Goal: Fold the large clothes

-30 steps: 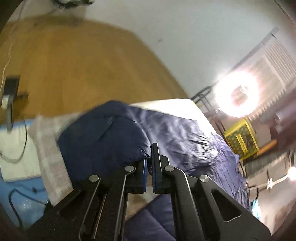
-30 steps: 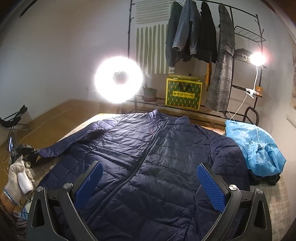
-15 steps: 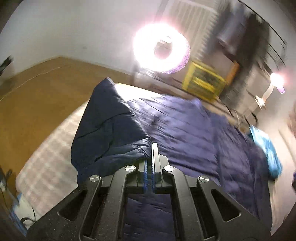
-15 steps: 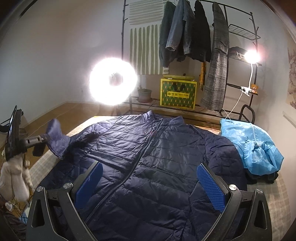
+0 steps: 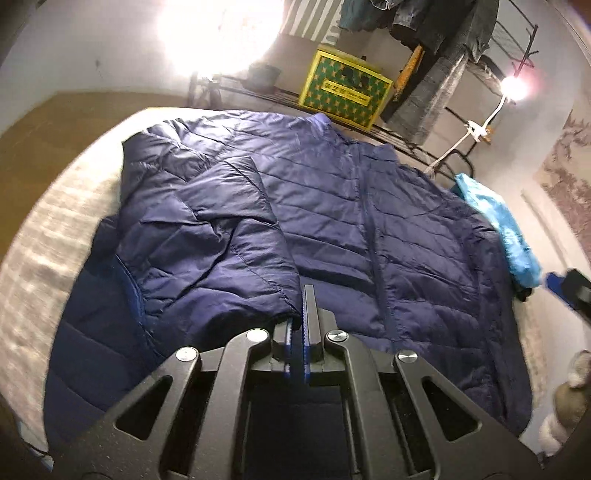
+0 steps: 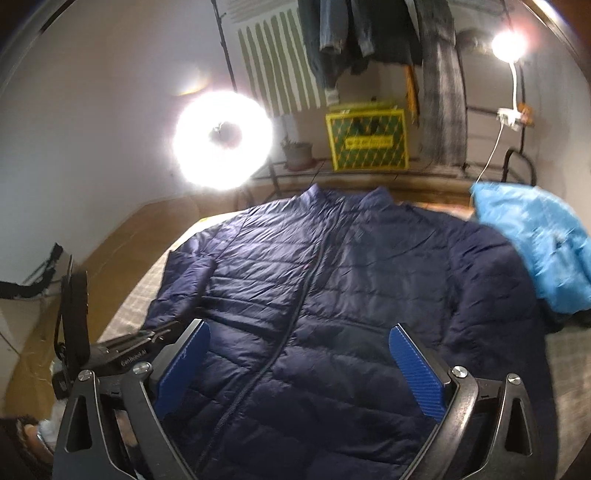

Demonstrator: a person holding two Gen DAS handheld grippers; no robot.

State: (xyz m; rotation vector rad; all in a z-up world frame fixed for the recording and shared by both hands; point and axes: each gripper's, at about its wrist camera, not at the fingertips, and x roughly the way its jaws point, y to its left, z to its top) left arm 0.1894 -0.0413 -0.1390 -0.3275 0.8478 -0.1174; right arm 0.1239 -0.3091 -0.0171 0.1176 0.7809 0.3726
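A large navy quilted jacket (image 5: 388, 206) (image 6: 351, 280) lies zipped and face up on the bed, collar at the far end. Its left sleeve (image 5: 221, 240) (image 6: 188, 280) is drawn inward across the chest. My left gripper (image 5: 298, 314) is shut on that sleeve's cuff, just above the jacket's front; in the right wrist view it shows as a black body (image 6: 140, 350) at the lower left. My right gripper (image 6: 299, 328) hangs open over the lower front of the jacket with nothing between its blue pads (image 6: 417, 373). One of its pads shows at the right edge of the left wrist view (image 5: 557, 286).
The bed's pale checked cover (image 5: 40, 240) (image 6: 565, 369) shows on both sides of the jacket. A light blue jacket (image 5: 498, 229) (image 6: 535, 243) lies bunched at the right. Behind the bed stand a ring light (image 6: 223, 140), a yellow box (image 6: 365, 142) and a clothes rack (image 6: 369, 33).
My left gripper has swung the sleeve from out beyond the bed's left side in over the jacket's chest, rolling as it went. My right gripper has moved slightly lower and closer to the jacket, still open.
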